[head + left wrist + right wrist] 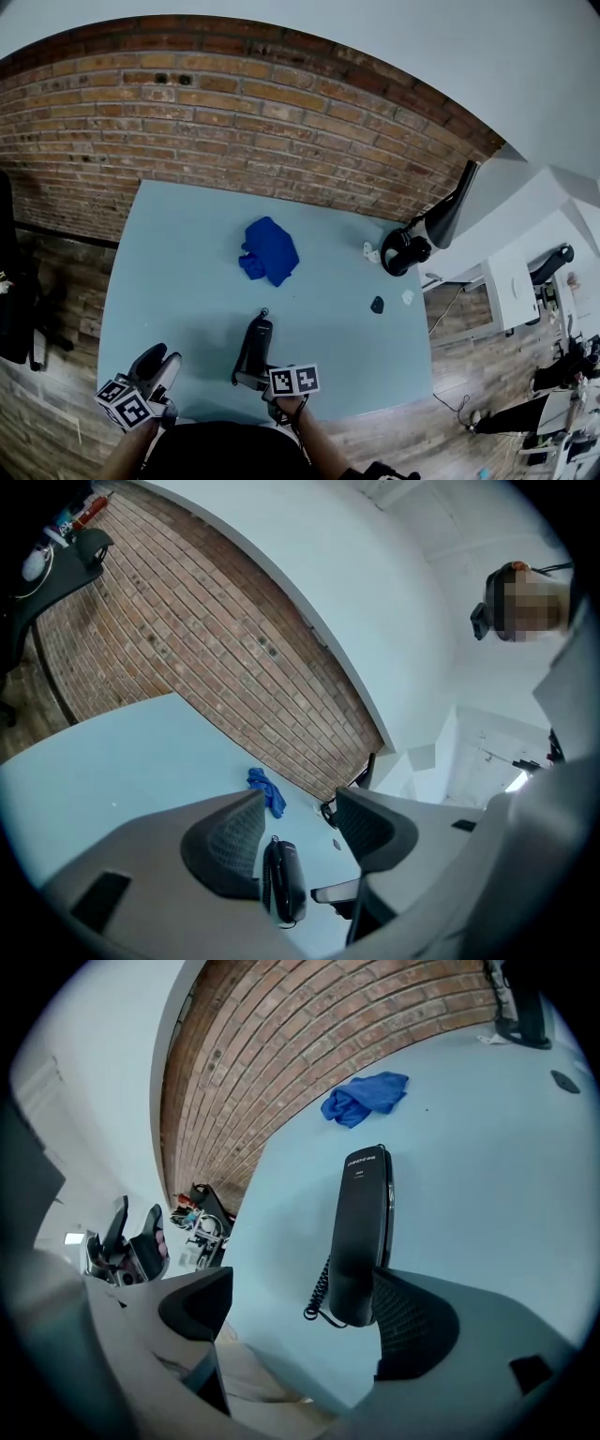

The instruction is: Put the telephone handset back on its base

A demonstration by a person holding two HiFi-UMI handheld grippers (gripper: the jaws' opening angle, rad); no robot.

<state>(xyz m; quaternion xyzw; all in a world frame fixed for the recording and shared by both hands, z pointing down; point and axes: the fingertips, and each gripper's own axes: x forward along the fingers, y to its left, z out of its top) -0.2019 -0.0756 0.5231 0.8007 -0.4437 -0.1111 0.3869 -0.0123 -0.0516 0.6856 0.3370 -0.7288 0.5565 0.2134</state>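
While both grippers sit at the near edge of the table, neither grips anything.

- R gripper: jaws spread wide. Near end of telephone lies between them, tight beside the pad at 3 o'clock in R gripper view; can't tell if it touches. Other pad well clear at 9 o'clock.
- L gripper: jaws apart, nothing between the pads. Phone shows past them on the tabletop, lower down.
- Telephone: black, slim, lying flat on the table's near-centre, long axis running 6 to 12 o'clock in head view. Handset lies lengthwise on top of base, only a thin edge of base visible along its 3 o'clock side. Coiled cord loops out at near end, 7 o'clock side.
- Head view: L gripper at approx. 8 o'clock from phone, well apart; R gripper's marker cube just at 5 o'clock from it.
- Blue cloth crumpled at 12 o'clock from phone, apart.
- Small dark item and small white item at 2 o'clock, near table's R edge.
- Brick wall behind table.
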